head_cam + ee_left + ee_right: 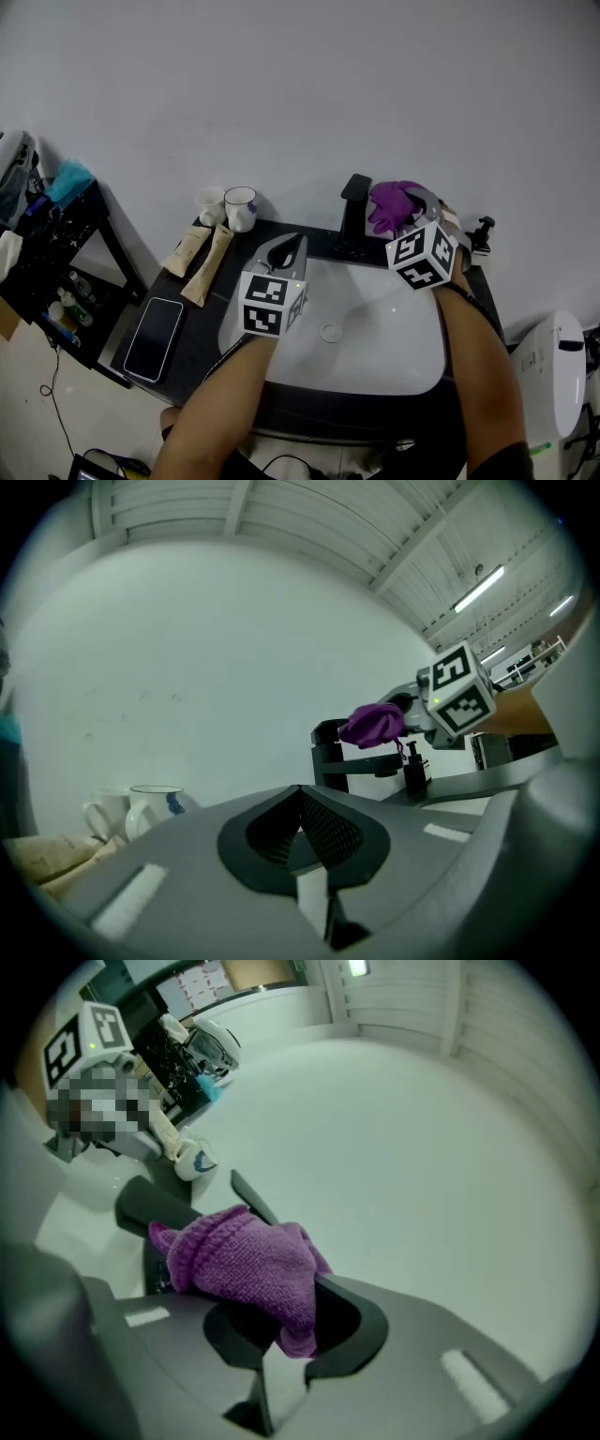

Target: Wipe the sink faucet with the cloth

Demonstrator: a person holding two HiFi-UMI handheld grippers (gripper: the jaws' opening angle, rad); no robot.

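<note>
A black faucet [353,214] stands at the back rim of the white sink [375,347]. My right gripper [405,212] is shut on a purple knitted cloth [392,204], which touches the faucet's right side near the top. The right gripper view shows the cloth [246,1265] bunched in the jaws, with the faucet [159,1206] just behind it. My left gripper [284,251] hovers over the sink's back left corner, shut with nothing in it. In the left gripper view the faucet [330,759] and the cloth [373,725] lie ahead to the right.
Two white cups [227,205] and two tan tubes [200,255] sit on the dark counter to the left. A black phone [155,337] lies nearer the front. A small black bottle [482,234] is at the back right. A black shelf [52,253] stands at far left.
</note>
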